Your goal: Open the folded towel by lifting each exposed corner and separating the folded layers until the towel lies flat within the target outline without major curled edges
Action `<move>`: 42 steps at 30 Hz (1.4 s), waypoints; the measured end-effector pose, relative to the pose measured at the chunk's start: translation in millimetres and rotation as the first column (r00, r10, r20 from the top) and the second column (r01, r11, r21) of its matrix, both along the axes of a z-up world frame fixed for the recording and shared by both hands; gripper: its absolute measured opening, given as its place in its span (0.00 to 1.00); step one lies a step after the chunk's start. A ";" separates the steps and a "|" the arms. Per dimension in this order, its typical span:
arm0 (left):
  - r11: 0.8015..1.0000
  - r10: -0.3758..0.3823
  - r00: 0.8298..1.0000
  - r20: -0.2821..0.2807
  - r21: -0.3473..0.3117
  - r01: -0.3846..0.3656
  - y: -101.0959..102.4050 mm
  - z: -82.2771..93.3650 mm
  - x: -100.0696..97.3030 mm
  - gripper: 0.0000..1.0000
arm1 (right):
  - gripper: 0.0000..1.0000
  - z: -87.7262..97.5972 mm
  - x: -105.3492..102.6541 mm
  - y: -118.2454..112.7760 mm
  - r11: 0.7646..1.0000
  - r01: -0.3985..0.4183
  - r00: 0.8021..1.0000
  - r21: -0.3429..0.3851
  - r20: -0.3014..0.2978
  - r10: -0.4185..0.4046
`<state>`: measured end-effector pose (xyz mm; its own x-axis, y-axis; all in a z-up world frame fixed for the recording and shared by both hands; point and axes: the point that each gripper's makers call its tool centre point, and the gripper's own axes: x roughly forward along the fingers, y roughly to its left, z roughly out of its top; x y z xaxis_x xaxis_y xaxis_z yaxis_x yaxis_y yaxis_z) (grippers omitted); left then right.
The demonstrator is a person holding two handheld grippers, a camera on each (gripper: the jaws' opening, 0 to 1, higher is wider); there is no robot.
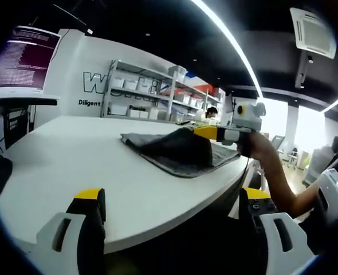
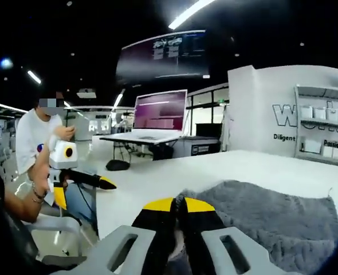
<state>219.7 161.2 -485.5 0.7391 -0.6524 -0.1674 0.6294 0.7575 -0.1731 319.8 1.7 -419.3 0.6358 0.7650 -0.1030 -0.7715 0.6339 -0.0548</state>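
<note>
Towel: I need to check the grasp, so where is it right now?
The grey towel lies on the white table near its far right edge in the left gripper view, with the right tool shut on its near edge.

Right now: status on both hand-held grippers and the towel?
Right hand-held gripper shut on grey towel edge, lifting a fold. Left hand-held gripper open, off the table edge. Towel partly folded. Nothing in the way.
</note>
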 end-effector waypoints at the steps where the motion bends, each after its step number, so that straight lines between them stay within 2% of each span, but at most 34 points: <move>1: 1.000 0.000 1.000 -0.002 0.000 0.000 -0.2 -0.2 0.5 0.95 | 0.02 0.8 3.3 -6.5 1.000 0.021 1.000 -0.004 0.003 -0.021; 8: 1.000 -0.006 1.000 -0.001 0.005 0.006 -5.8 -1.0 1.9 0.96 | 0.02 9.6 26.4 -72.3 0.988 0.154 0.988 -0.023 0.020 -0.154; 13: 1.000 -0.008 1.000 -0.006 0.004 0.008 -9.4 -2.7 2.0 0.96 | 0.02 16.0 32.3 -115.3 0.972 0.231 0.973 -0.038 0.038 -0.230; 19: 1.000 -0.005 1.000 -0.005 0.003 0.005 -9.8 -2.2 2.3 0.95 | 0.02 26.7 33.7 -155.5 0.952 0.301 0.952 -0.049 0.067 -0.298; 28: 0.999 -0.034 0.999 0.011 0.001 0.034 -19.7 0.8 -0.7 0.95 | 0.02 52.2 32.3 -216.5 0.911 0.407 0.909 -0.062 0.126 -0.397; 32: 0.999 -0.035 0.999 0.010 0.006 0.035 -21.5 0.7 -0.2 0.95 | 0.01 62.3 30.5 -244.2 0.888 0.456 0.884 -0.055 0.145 -0.445; 42: 0.999 -0.032 0.999 0.008 0.017 0.032 -21.5 2.7 -0.5 0.95 | 0.02 65.3 22.9 -315.4 0.824 0.564 0.821 -0.058 0.148 -0.552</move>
<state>219.2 139.7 -482.8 0.7191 -0.6731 -0.1727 0.6549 0.7396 -0.1555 342.7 -313.7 -354.0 0.9626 0.2660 -0.0523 -0.2710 0.9405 -0.2048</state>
